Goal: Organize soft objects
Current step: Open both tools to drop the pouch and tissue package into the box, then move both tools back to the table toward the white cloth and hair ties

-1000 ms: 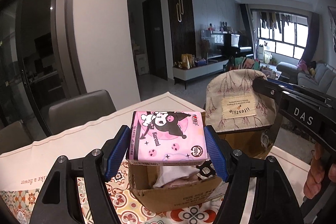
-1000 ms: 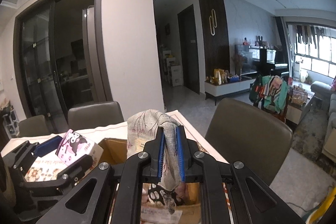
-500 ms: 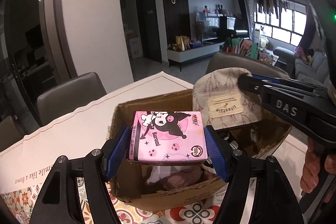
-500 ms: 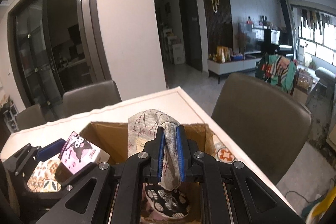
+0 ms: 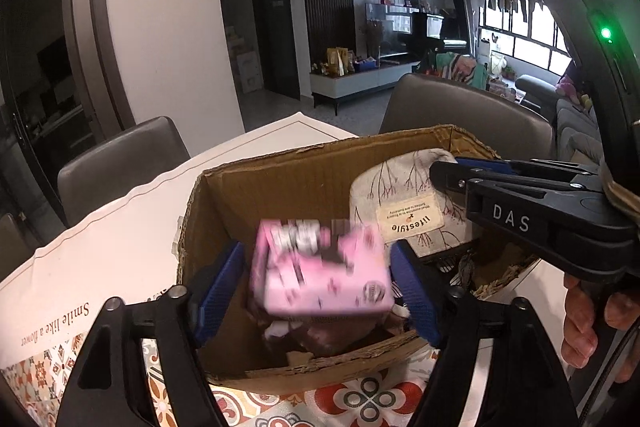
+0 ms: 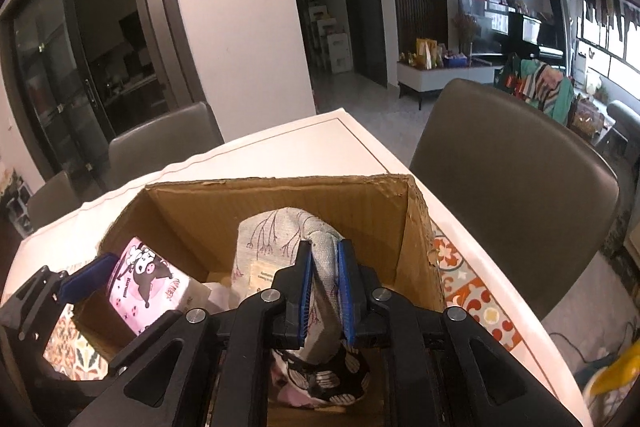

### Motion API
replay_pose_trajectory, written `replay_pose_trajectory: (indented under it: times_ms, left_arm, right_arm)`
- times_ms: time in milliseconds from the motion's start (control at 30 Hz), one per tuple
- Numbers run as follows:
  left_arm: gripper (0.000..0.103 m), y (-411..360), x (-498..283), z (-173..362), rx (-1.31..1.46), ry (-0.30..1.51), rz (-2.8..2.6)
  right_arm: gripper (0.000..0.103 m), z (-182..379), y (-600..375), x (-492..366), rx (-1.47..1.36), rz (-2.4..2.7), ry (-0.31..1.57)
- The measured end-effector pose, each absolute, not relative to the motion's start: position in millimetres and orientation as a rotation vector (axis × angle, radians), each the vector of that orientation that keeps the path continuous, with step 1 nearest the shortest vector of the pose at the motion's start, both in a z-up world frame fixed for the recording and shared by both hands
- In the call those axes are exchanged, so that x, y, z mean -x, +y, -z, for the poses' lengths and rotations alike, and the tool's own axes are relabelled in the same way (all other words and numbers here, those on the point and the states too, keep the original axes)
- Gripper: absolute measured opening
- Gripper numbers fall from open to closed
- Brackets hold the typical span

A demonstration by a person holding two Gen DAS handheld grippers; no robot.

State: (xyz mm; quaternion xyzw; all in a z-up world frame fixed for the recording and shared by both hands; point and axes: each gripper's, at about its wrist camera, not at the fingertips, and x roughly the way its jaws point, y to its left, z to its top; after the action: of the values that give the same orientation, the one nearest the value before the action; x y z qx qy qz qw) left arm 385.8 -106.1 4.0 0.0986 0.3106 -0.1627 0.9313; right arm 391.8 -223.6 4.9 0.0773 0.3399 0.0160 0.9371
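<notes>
An open cardboard box [image 5: 288, 183] [image 6: 280, 199] stands on the table and holds several soft items. My left gripper [image 5: 318, 279] is open over the box; a pink tissue pack [image 5: 320, 271] sits blurred between its blue pads with gaps on both sides, and it also shows in the right wrist view [image 6: 148, 283]. My right gripper [image 6: 323, 287] is shut on a beige fabric pouch [image 6: 280, 239] with a branch print and a "lifestyle" label [image 5: 412, 219], held inside the box on the right.
The white table has a patterned tile mat [image 6: 472, 299] under the box. Grey chairs stand at the far side [image 5: 120, 163] and on the right [image 6: 516, 195]. A black-and-white patterned cloth [image 6: 320, 375] lies in the box bottom.
Both grippers have come down into the box. The left jaws have opened and the pink tissue pack has come loose, dropping and tilting. The right gripper still grips the pouch.
</notes>
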Motion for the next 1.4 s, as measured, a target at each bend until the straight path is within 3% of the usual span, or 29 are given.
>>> replay_pose_trajectory:
  times_ms: [100,967,1400]
  left_arm:
    - [0.083,-107,-383,-7,-0.206,0.624,0.328]
    - [0.083,-85,-311,-65,-0.136,0.507,0.267]
    - [0.083,-85,-266,-64,-0.142,0.504,0.257]
  right_arm:
    - [0.035,-6,-226,-389,-0.156,-0.019,0.689]
    - [0.035,-64,-215,-298,-0.104,0.034,0.54]
    - [0.035,-63,-217,-251,-0.13,0.033,0.539]
